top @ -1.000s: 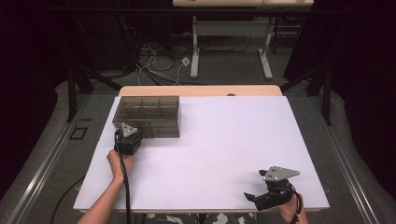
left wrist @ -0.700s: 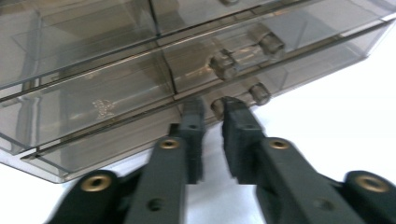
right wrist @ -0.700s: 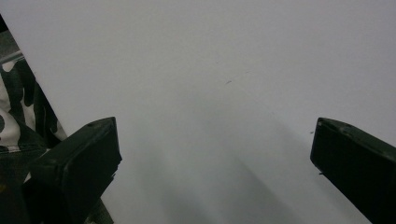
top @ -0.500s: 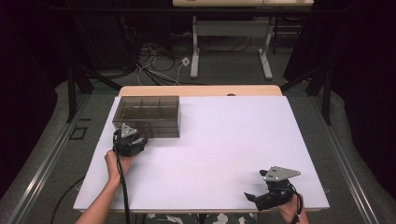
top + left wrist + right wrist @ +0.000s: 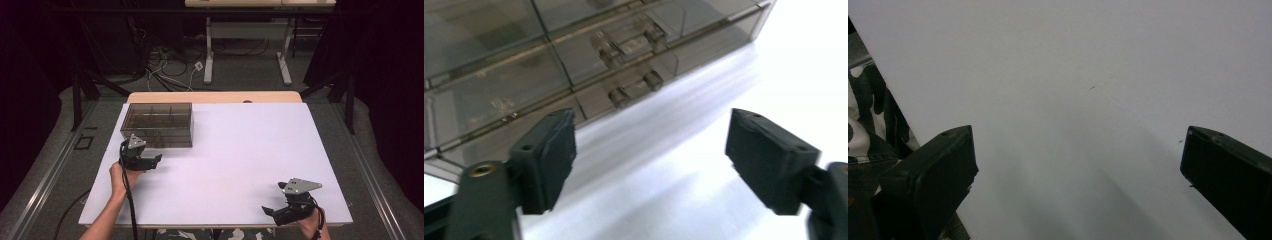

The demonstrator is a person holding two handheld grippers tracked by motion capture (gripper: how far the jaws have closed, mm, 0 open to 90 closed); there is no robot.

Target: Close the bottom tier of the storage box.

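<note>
Lighting: overhead, bright on the white table (image 5: pixel 240 150); surroundings dark, near black at the sides. Shadows: soft, short beside the box (image 5: pixel 157 125), with broad diffuse ones on the table in both gripper views. Quality: high view slightly soft; near jaws blurred, white table overexposed in the left gripper view.

The left gripper (image 5: pixel 150 161) has just been opening its jaws, and nothing is between them. It has backed off a little from the smoky box (image 5: pixel 157 124) near the table's (image 5: pixel 240 150) far left corner.
</note>
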